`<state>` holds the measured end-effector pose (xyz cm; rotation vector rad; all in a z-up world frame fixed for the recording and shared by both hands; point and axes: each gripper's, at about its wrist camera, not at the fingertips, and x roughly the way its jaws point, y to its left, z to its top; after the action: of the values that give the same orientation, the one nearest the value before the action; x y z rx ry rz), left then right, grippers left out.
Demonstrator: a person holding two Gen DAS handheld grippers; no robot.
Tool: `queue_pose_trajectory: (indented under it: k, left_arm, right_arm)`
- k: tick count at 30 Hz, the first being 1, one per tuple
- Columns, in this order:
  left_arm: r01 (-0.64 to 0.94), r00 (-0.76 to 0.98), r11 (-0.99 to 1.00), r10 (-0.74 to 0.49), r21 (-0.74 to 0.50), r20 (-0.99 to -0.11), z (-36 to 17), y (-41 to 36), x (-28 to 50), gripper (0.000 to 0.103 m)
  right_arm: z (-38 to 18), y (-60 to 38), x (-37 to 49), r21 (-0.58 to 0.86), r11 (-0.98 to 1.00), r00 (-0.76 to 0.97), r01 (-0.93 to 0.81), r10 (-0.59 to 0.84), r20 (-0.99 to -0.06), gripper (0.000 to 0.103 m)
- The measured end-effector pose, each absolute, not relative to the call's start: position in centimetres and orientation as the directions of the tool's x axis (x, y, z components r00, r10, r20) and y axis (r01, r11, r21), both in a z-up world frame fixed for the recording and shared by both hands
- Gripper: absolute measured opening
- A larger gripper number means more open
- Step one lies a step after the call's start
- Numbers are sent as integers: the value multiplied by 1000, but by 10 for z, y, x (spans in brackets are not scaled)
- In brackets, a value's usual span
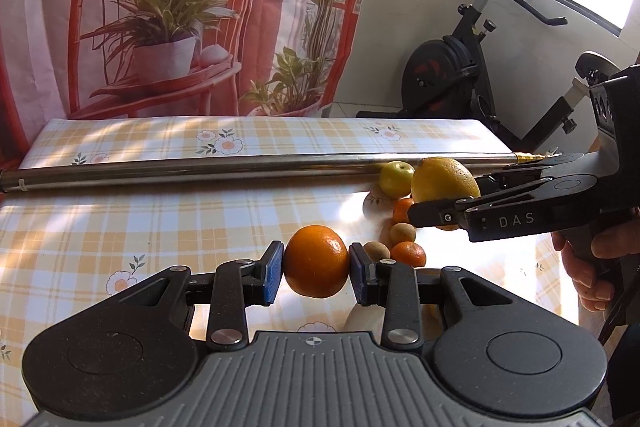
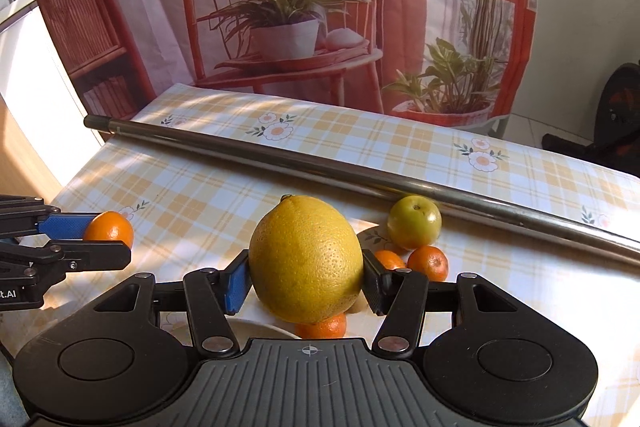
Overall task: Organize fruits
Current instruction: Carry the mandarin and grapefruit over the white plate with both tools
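Note:
My left gripper (image 1: 316,269) is shut on an orange (image 1: 316,251) and holds it above the checked tablecloth (image 1: 120,219). My right gripper (image 2: 306,283) is shut on a large yellow lemon (image 2: 304,251), also lifted off the table. In the left wrist view the right gripper (image 1: 442,197) comes in from the right with the lemon (image 1: 440,177). The right wrist view has the left gripper (image 2: 112,239) at the left edge with the orange (image 2: 110,229). A green apple (image 2: 414,221), small tangerines (image 2: 428,263) and two brown fruits (image 1: 402,233) lie on the table.
A long metal rod (image 1: 200,171) lies across the table behind the fruit. A white dish rim (image 2: 248,329) shows just under the right gripper. A printed curtain (image 1: 160,7) hangs behind the table, and an exercise bike (image 1: 460,67) stands at the right. A hand (image 1: 580,267) grips the right tool.

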<state>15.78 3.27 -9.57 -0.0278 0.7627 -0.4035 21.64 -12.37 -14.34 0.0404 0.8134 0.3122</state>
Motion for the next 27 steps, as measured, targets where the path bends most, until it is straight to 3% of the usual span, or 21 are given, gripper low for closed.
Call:
queue_pose_trajectory:
  k: [15, 27]
  left_arm:
    - [438, 595, 890, -396, -131, -699, -108, 3, 139, 37]
    - [505, 539, 857, -409, -106, -737, -127, -24, 145, 37]
  right_arm:
    - [-161, -162, 130, 253, 961, 705, -108, 254, -662, 52]
    - [-178, -173, 113, 273, 960, 698, -60, 236, -676, 52]
